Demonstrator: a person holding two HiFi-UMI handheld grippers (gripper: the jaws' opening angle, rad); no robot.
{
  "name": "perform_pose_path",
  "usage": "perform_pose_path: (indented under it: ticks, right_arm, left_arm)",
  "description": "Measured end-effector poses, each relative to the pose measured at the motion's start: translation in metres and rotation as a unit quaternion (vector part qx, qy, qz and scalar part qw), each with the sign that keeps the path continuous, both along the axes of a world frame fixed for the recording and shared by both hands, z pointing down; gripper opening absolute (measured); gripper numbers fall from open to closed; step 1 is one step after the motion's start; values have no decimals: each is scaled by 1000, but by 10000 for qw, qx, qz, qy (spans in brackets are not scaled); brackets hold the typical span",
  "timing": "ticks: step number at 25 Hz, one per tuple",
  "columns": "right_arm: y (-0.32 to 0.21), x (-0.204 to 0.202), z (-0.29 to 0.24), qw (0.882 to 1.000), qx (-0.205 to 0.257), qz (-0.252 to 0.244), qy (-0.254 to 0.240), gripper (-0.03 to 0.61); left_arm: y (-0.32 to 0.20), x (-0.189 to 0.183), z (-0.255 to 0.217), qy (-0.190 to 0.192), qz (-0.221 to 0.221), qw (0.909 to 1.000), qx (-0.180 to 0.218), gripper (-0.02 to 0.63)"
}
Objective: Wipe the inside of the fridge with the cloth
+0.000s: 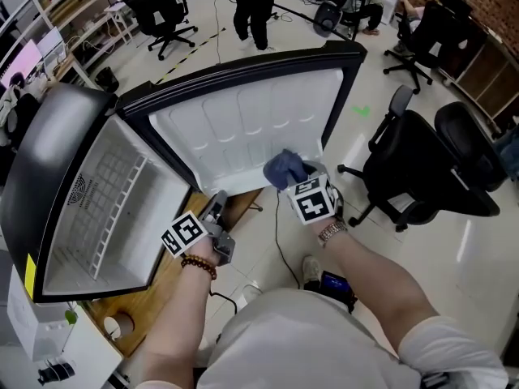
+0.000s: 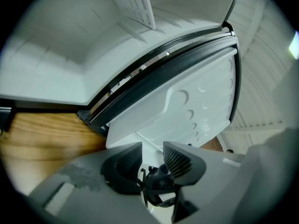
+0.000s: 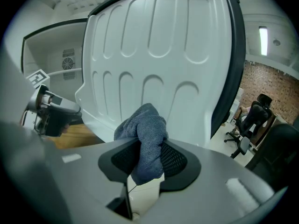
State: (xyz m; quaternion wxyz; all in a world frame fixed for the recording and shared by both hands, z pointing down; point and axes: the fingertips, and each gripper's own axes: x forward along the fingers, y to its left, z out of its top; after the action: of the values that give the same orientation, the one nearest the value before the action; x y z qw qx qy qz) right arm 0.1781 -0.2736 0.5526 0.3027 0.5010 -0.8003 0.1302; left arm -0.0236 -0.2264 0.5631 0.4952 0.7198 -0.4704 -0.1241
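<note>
A small white fridge (image 1: 113, 209) stands on a wooden table with its door (image 1: 243, 128) swung wide. My right gripper (image 1: 292, 178) is shut on a bunched blue cloth (image 1: 285, 168), close to the lower edge of the door's ribbed inner panel (image 3: 159, 55). In the right gripper view the cloth (image 3: 145, 134) bulges out between the pads, short of the panel. My left gripper (image 1: 217, 205) is below the door's lower corner, open with nothing between its jaws (image 2: 153, 155). It faces the door's inner side (image 2: 187, 101) and the fridge's opening (image 2: 70, 45).
A white wire shelf (image 1: 109, 201) sits inside the fridge. The wooden table (image 1: 154, 290) juts out under the door. Black office chairs (image 1: 430, 160) stand to the right, a cable (image 1: 280, 241) runs over the floor, and a person (image 1: 255, 6) stands at the back.
</note>
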Motion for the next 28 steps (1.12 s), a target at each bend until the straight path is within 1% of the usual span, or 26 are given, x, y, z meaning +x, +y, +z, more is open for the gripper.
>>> perform_pose_path:
  ticks: [9,15,20,25,28]
  right_arm:
    - [-3,32,-3,9996,45,262,107,129]
    - [-2,41,0,9994,-3,324,75,129]
    - [4,39,-8,9997,90,212,-31,129]
    - [16,36,-26,9994,300,26,-158,129]
    - [25,34,-35,9990,374,-75,-232,129]
  left_arm:
    - [-12,2,4,239,-259,9993,-88,144]
    - [-18,-1,9,326,-443,9984,-143,144]
    - [-22,-2,14,389,-519,9977,-172,144]
    - [-22,-4,20,441,-574,9972,-190,142]
    - [-23,-4,19,537,-614,9966,-146,132]
